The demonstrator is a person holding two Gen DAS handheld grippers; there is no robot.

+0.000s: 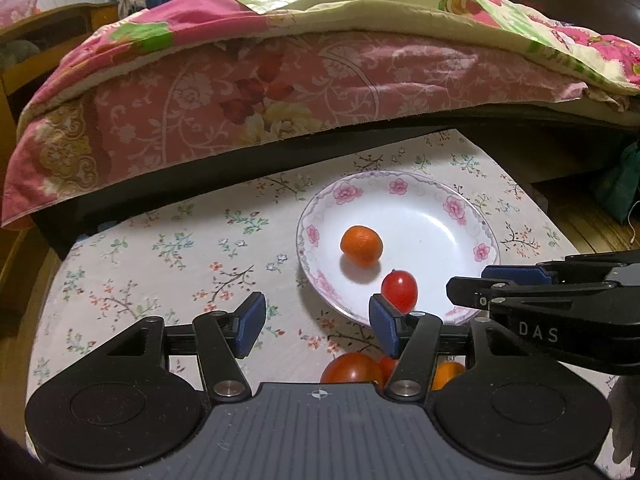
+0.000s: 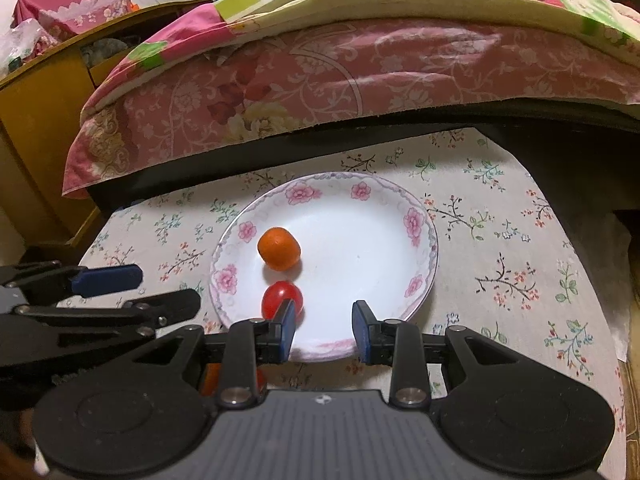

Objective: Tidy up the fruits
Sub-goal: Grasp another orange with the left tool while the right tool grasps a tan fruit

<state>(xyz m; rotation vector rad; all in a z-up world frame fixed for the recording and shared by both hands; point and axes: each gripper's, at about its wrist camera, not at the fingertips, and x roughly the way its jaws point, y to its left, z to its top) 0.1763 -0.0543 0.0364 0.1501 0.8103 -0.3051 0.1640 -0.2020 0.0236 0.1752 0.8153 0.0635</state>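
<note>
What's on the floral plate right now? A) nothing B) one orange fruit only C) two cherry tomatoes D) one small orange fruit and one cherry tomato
D: the floral plate holds one small orange fruit with one cherry tomato just in front of it; more fruit lies off the plate on the tablecloth.

Orange fruit (image 2: 279, 254), red tomato (image 2: 280, 298) side by side on plate (image 2: 416, 216).

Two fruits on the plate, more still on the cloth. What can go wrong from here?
1. The red tomato sits near the plate rim by the right gripper; a nudge could roll it off.
2. The left gripper hangs open over loose fruits close together; grabbing one may scatter the others.
</note>
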